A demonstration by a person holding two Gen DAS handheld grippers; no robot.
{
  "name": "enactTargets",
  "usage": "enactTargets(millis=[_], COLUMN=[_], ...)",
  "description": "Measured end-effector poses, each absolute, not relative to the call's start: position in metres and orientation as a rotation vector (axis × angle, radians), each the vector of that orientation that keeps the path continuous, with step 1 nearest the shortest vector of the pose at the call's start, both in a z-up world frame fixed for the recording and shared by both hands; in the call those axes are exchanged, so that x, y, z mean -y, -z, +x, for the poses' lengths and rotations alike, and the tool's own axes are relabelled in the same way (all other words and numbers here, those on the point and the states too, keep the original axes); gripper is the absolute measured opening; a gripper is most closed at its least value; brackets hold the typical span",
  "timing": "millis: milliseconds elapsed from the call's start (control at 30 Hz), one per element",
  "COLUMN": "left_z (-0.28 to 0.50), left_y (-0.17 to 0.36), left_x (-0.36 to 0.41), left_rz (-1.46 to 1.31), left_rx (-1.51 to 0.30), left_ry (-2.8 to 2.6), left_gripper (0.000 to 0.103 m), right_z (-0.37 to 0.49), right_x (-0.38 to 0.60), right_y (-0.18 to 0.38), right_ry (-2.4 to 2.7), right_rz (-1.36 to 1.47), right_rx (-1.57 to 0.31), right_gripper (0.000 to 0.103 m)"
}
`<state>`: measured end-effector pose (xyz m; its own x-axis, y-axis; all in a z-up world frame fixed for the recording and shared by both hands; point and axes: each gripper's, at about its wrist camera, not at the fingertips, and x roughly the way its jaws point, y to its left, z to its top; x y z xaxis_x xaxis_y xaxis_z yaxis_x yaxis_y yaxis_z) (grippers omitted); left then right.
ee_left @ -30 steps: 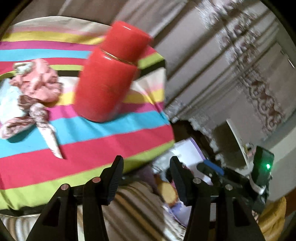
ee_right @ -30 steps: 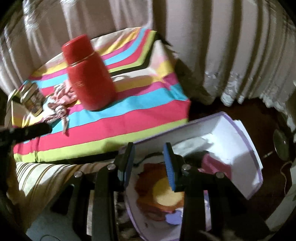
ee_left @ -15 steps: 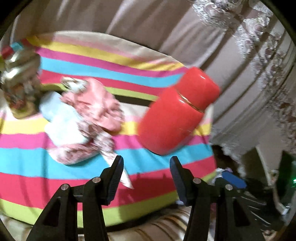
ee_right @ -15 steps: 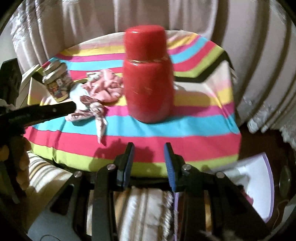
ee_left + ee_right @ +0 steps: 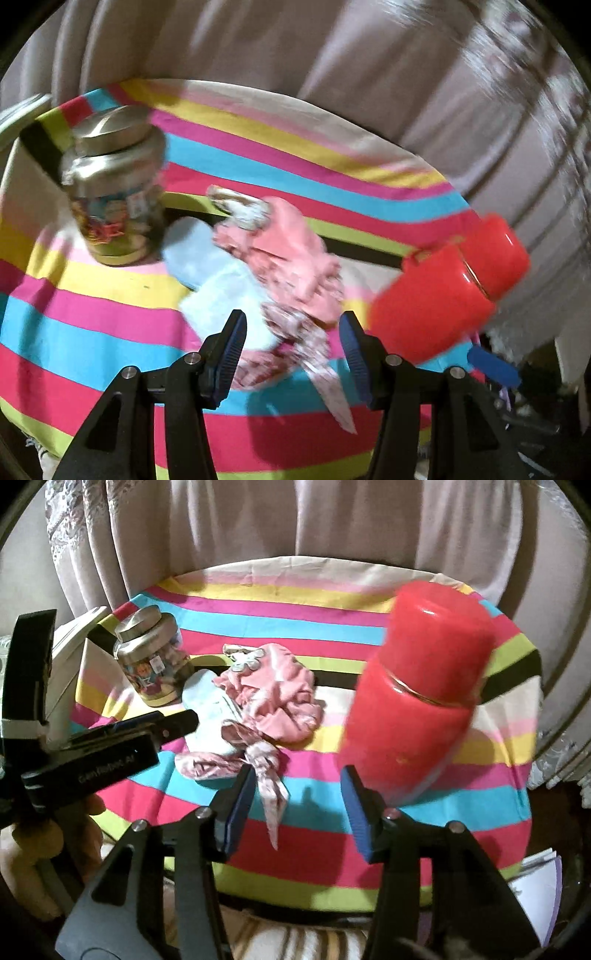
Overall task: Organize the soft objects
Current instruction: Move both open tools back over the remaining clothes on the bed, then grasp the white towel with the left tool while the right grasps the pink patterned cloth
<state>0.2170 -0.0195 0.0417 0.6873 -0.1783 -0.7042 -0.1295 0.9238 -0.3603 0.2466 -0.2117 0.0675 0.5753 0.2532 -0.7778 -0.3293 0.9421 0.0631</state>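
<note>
A pile of soft things lies mid-table on the striped cloth [image 5: 332,635]: a pink garment [image 5: 291,254] [image 5: 280,698], a pale blue cloth [image 5: 221,284] [image 5: 210,709] and a patterned pink tie-like strip [image 5: 314,354] [image 5: 266,771]. My left gripper [image 5: 291,350] hangs open just above the near edge of the pile, nothing between its fingers. My right gripper [image 5: 297,808] is over the table's front part, its jaws opening and empty; the strip's tail lies below them. The left gripper's arm [image 5: 110,746] shows at the left of the right wrist view.
A tall red flask [image 5: 450,291] [image 5: 417,709] stands right of the pile. A jar with a silver lid [image 5: 114,192] [image 5: 151,661] stands at the left. Curtains hang behind the table. A white box corner [image 5: 539,886] sits low at the right.
Both views have swung left from the box on the floor onto the table. The pile now sits ahead of both grippers. The right jaws have widened.
</note>
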Motion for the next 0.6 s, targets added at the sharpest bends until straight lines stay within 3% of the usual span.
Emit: enactTargets(millis=[267, 600], left_z=[0.231, 0.244], left_y=[-0.019, 0.034], left_x=[-0.054, -0.069], left_rz=[-0.525, -0.599], left_rx=[-0.791, -0.85], left_ry=[-0.106, -0.128], left_gripper=[0.053, 0.053], right_z=[0.276, 0.295], right_x=[0.175, 0.145], right_y=[-0.031, 0.026], right_ry=[-0.377, -0.453], right_rz=[-0.145, -0.245], right_rx=[-0.94, -0.977], right_gripper=[0.052, 0.052])
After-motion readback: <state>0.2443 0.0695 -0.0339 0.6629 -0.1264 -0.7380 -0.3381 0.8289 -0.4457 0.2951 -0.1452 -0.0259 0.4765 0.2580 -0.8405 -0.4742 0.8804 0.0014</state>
